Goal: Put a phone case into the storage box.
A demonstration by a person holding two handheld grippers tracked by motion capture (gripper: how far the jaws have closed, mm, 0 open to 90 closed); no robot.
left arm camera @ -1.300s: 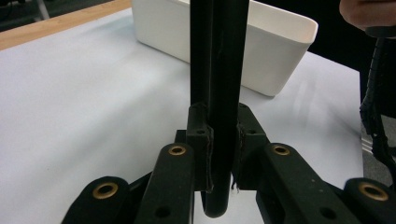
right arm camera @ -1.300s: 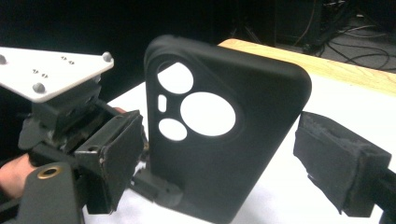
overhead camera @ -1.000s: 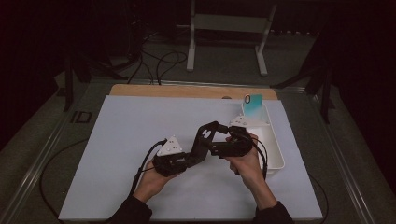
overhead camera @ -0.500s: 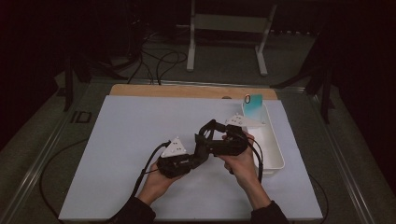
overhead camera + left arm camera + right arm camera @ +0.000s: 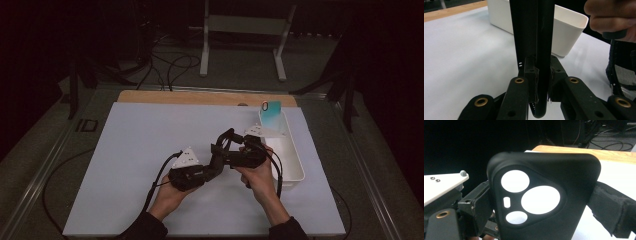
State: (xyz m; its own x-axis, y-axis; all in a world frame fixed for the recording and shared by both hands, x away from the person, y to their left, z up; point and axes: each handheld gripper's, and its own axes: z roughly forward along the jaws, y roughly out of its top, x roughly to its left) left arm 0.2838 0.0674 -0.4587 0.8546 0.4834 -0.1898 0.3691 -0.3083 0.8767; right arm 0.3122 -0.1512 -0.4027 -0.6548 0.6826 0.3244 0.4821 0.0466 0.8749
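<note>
**Black case pinched between two grippers above the mat**

Black and soft-looking, the phone case point(image 5: 544, 195) hangs between your two hands over the right half of the white mat point(image 5: 140, 150), just left of the white bin point(image 5: 292, 160). Your left gripper point(image 5: 541, 85) has its jaws nearly closed on the case's thin edge; in the left gripper view the pads clamp either side of it and the case rises upright from them. Your right gripper point(image 5: 227, 142) meets the case from the other side. In the right gripper view one padded jaw sits against the case's right edge, with the camera cut-outs facing the lens, but you cannot tell from there whether the opposite jaw is pressing, so treat that grip as unproven.

Watch these risks:

- The left grip is on a narrow rim. If you pull or twist with the right hand, the case will likely flex and slide out of the pads.
- If you release the left before the right truly holds, the case drops to the mat, or onto the bin's rim.
- A blue item point(image 5: 270, 110) stands at the bin's far end; a careless swing that way could knock it.
</note>
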